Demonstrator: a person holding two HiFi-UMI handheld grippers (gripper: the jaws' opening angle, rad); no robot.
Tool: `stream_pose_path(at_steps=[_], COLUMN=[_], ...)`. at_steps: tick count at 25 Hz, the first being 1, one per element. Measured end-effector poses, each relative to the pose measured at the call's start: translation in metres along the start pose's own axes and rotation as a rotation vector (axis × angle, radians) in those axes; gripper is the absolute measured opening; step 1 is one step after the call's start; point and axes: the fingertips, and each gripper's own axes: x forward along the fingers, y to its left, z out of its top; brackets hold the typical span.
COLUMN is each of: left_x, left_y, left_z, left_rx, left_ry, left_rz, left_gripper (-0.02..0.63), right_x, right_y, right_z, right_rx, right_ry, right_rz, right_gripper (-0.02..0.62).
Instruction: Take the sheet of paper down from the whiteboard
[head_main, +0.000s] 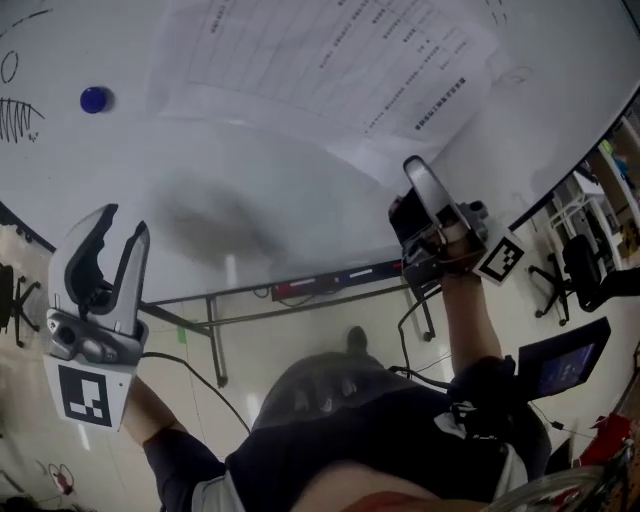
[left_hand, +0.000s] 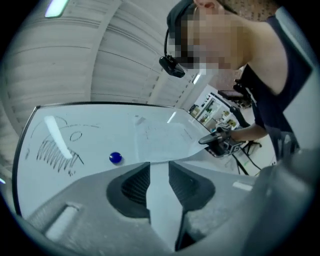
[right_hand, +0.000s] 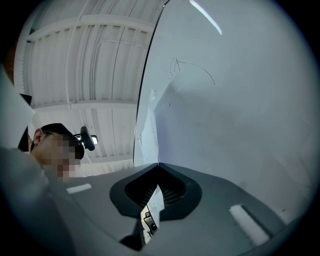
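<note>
A printed sheet of paper (head_main: 330, 60) lies against the whiteboard (head_main: 250, 190), its lower corner lifting off near the right gripper. My right gripper (head_main: 416, 168) is shut on that lower corner; in the right gripper view the paper's edge (right_hand: 148, 125) rises straight out of the closed jaws of the right gripper (right_hand: 158, 167). A blue round magnet (head_main: 95, 99) sits on the board left of the sheet, apart from it. My left gripper (head_main: 122, 222) hangs open and empty below the board's lower left. In the left gripper view, the left gripper (left_hand: 159, 172) faces the magnet (left_hand: 115, 158) and the paper (left_hand: 160, 135).
Black pen scribbles (head_main: 18, 118) mark the board's left side. The board's metal stand (head_main: 215, 330) runs below its lower edge. An office chair (head_main: 585, 270) and a dark screen (head_main: 565, 360) stand to the right. The person's torso fills the bottom of the head view.
</note>
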Motion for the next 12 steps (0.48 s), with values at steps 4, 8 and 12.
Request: stream_pose_path(at_steps=[4,8,12], left_x=[-0.022,0.000,0.017], left_y=[-0.026,-0.065,-0.093], left_z=[-0.044,-0.087,-0.120], left_rx=[-0.199,-0.400,-0.345], left_ry=[0.031,-0.115,-0.044], left_rz=[0.018,0.022,-0.005], left_gripper=[0.003,0.003,0.002], right_x=[-0.001,-0.013,-0.004], right_y=[-0.006,-0.005,-0.015], right_z=[-0.008,0.004,-0.001], right_rx=[0.044,-0.045,-0.100], right_ry=[-0.006,-0.029,-0.024], right_rz=[0.004,0.017,0.068], right_gripper=[0.002,0.002,0.002])
